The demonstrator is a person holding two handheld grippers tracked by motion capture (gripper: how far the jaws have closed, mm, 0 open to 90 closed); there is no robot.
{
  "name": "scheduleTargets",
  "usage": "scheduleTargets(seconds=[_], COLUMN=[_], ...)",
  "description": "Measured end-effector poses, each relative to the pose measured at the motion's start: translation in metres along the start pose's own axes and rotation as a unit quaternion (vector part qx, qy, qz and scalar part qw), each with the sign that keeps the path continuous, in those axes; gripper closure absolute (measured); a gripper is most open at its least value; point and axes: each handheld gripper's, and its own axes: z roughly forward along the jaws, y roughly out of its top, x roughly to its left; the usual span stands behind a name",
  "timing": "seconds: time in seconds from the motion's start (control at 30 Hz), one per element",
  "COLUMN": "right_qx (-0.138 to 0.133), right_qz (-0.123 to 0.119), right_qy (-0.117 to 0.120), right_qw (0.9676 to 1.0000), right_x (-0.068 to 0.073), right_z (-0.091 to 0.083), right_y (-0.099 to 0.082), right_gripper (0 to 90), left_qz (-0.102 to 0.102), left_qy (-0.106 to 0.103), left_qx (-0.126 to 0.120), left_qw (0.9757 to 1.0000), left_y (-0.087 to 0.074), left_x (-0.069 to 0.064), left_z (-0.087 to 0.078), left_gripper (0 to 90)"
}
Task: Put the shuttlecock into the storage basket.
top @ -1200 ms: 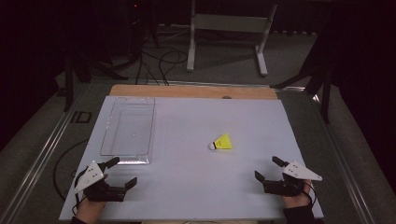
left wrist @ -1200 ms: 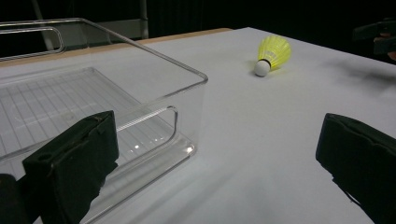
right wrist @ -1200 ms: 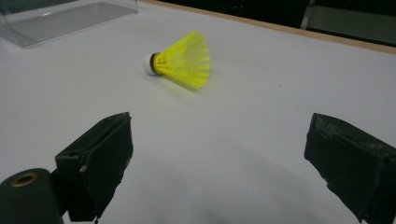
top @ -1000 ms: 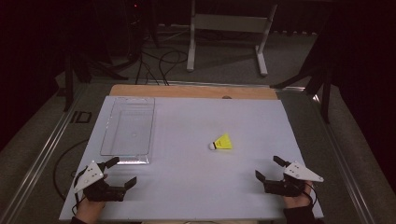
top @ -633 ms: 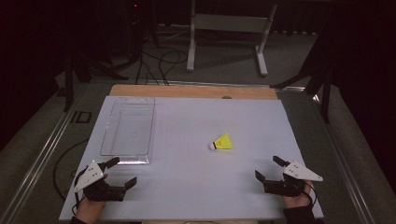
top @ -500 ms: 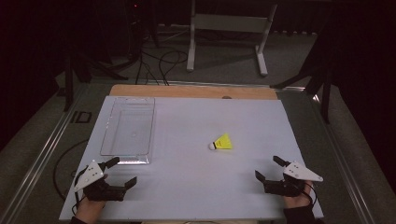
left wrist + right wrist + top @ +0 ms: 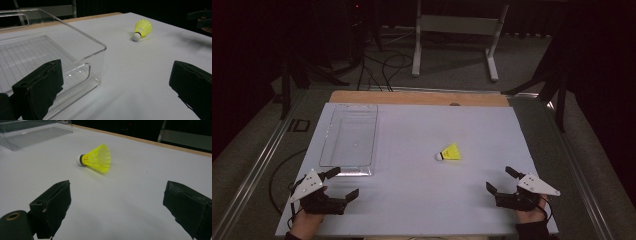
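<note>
The yellow shuttlecock point(image 7: 450, 152) lies on its side on the white bench top point(image 7: 422, 200), right of centre and nearer the right edge than the left, with its white rounded cork tip pointing toward the left edge and its flared skirt toward the right. It sits ahead of and well apart from both tongs, closer to the right gripper point(image 7: 502, 180), which rests near the front right corner with its jaws spread wide and nothing between them. The left gripper point(image 7: 343, 183) rests near the front left corner, likewise spread wide and holding nothing; one of its jaws lies just beside the near end wall of the clear plastic tray point(image 7: 326, 150), and whether it touches that wall cannot be told. In the right gripper view the shuttlecock point(image 7: 96, 159) lies ahead between the two black block-shaped pads point(image 7: 53, 203), its skirt a ribbed, mesh-like cone of translucent yellow plastic joined to the cork by a dark band. In the left gripper view the tray point(image 7: 82, 40) shows as a rectangular transparent bin with rounded corners, a ribbed floor and a cut-out handle in its end wall; it stands along the left part of the bench, empty. The bench surface is smooth and matt, with a wooden strip point(image 7: 417, 97) along the far edge.
</note>
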Motion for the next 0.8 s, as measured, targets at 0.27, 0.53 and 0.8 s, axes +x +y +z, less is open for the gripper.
scheduleTargets(seconds=[0.27, 0.53, 0.8], right_qx=[0.005, 0.008, 0.010], right_qz=[-0.004, -0.005, -0.006], right_qy=[0.003, 0.000, 0.006], right_qw=[1.0000, 1.0000, 0.9999], right_x=[0.002, 0.002, 0.003], right_z=[0.001, 0.002, 0.003], right_y=[0.000, 0.000, 0.000], right_gripper=[8.1, 8.0, 8.0], left_qz=[0.002, 0.022, 0.046], left_qy=[-0.015, -0.020, -0.048], left_qx=[0.016, 0.036, 0.065], left_qw=[0.9998, 0.9989, 0.9957], left_y=[0.015, 0.032, 0.041], left_x=[-0.004, 0.000, 0.001], left_z=[0.001, 0.000, 0.005], left_gripper=[0.1, 0.2, 0.1])
